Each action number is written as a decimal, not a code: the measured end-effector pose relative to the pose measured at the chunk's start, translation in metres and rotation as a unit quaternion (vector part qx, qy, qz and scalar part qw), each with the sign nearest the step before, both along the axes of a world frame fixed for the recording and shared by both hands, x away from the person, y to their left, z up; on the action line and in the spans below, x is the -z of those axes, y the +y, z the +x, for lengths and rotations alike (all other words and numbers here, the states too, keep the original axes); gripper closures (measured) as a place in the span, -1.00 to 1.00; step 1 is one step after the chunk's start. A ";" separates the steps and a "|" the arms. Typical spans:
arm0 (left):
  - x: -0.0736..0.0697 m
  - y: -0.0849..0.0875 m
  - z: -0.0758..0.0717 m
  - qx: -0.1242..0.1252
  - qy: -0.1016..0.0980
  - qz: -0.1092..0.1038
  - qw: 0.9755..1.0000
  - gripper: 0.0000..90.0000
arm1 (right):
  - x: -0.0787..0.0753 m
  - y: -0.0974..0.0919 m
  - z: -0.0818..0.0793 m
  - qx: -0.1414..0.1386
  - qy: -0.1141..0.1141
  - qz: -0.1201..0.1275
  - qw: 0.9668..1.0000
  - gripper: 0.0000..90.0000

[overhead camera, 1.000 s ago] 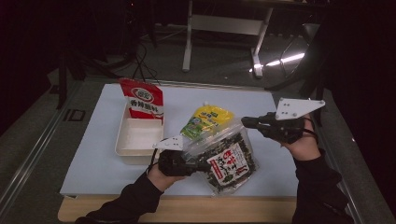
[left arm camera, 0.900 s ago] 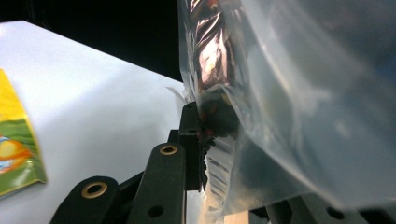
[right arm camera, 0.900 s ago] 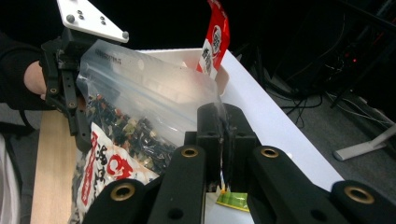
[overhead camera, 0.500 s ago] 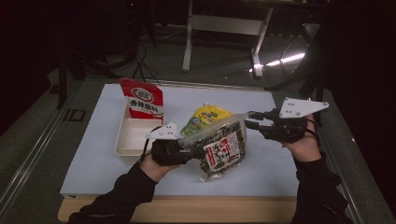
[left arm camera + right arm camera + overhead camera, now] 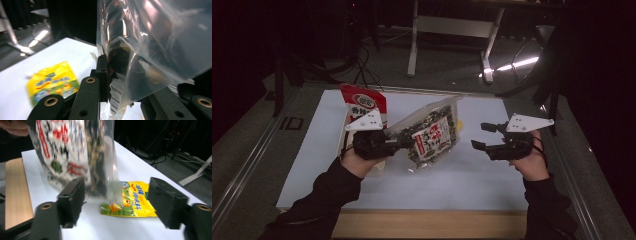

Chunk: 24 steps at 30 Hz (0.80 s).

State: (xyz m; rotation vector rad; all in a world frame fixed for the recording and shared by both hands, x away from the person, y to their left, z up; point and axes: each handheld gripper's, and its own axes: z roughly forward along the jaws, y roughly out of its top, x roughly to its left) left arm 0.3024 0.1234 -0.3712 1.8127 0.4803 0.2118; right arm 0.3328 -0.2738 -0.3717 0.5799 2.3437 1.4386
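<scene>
A clear bag of dark seaweed snacks [image 5: 428,136] with a red and white label hangs tilted above the white table [image 5: 472,180]. My left gripper [image 5: 404,144] is shut on its lower left edge. In the left gripper view the bag's plastic [image 5: 150,45] is pinched between the jaws of the left gripper [image 5: 125,85]. My right gripper [image 5: 479,136] stands to the bag's right, apart from it. Its jaws have just been opening and nothing is pressed between them. In the right gripper view, the bag [image 5: 75,152] hangs beyond the wide jaws of the right gripper [image 5: 120,200].
A red and white snack bag [image 5: 364,104] stands at the back left, behind my left hand. A yellow pouch [image 5: 132,200] lies flat on the table under the lifted bag, and the left gripper view has the yellow pouch [image 5: 52,82] too. A wooden strip [image 5: 432,225] edges the table's front.
The right gripper has let go of the seaweed bag, opened and sunk a little. The left gripper has raised the bag up and to the left.
</scene>
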 end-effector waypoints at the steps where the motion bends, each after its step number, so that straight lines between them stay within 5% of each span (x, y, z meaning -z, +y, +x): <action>1: -0.002 0.004 0.001 -0.004 -0.001 0.001 1.000 0.70 | 0.003 -0.001 0.001 0.003 0.004 0.006 1.000 -0.40; 11: -0.017 0.037 0.006 -0.026 -0.011 0.009 1.000 0.70 | 0.029 -0.004 0.003 0.003 0.033 0.047 0.998 -0.69; 24: -0.023 0.083 0.001 -0.065 -0.017 0.042 0.997 0.70 | 0.049 -0.008 0.002 0.002 0.041 0.049 0.998 -0.69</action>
